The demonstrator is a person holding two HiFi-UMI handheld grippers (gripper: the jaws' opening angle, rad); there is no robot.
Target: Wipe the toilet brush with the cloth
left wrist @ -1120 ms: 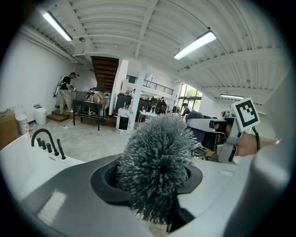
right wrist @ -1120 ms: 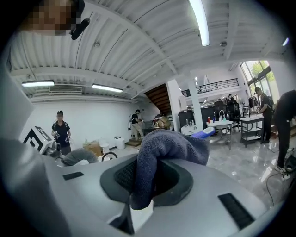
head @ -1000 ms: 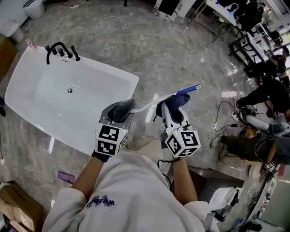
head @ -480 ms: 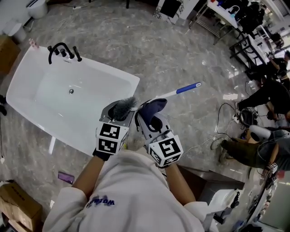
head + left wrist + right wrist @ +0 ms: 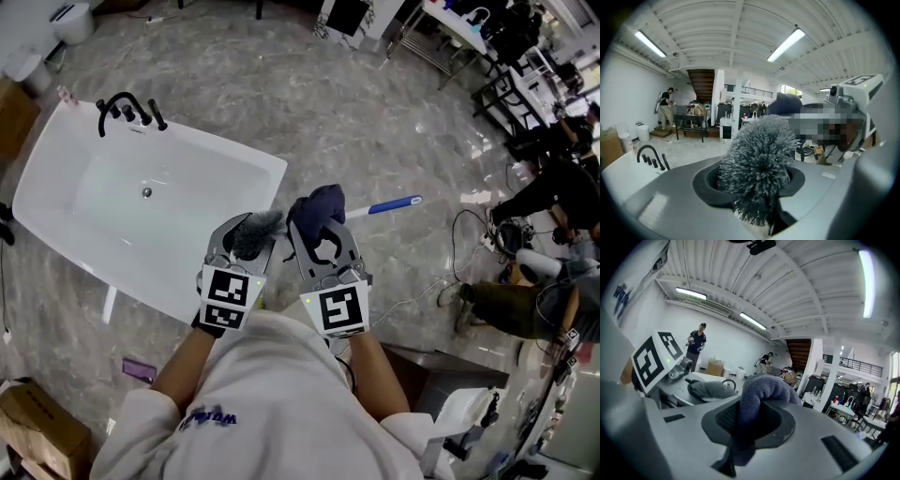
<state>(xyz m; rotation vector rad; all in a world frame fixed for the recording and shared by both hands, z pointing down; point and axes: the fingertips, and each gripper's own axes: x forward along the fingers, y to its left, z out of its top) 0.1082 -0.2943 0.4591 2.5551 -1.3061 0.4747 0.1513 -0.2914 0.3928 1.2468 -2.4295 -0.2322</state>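
In the head view my left gripper (image 5: 246,236) is shut on the grey bristle head (image 5: 253,230) of the toilet brush. The brush's white handle runs right to a blue end (image 5: 396,203). My right gripper (image 5: 319,223) is shut on a dark blue cloth (image 5: 317,204), which sits over the handle right beside the bristles. The left gripper view shows the bristle head (image 5: 759,159) wedged between the jaws, with the cloth (image 5: 785,103) behind it. In the right gripper view the cloth (image 5: 759,392) is bunched between the jaws, and the bristle head (image 5: 710,390) lies just to its left.
A white bathtub (image 5: 56,202) with a black faucet (image 5: 127,105) stands at the left, its corner under my left gripper. People (image 5: 553,192) and cables are on the floor at the right. A cardboard box (image 5: 37,441) sits bottom left, near a small purple item (image 5: 139,368).
My right gripper has slid the cloth left along the handle, from near the blue end to right beside the bristle head. The left gripper has barely moved.
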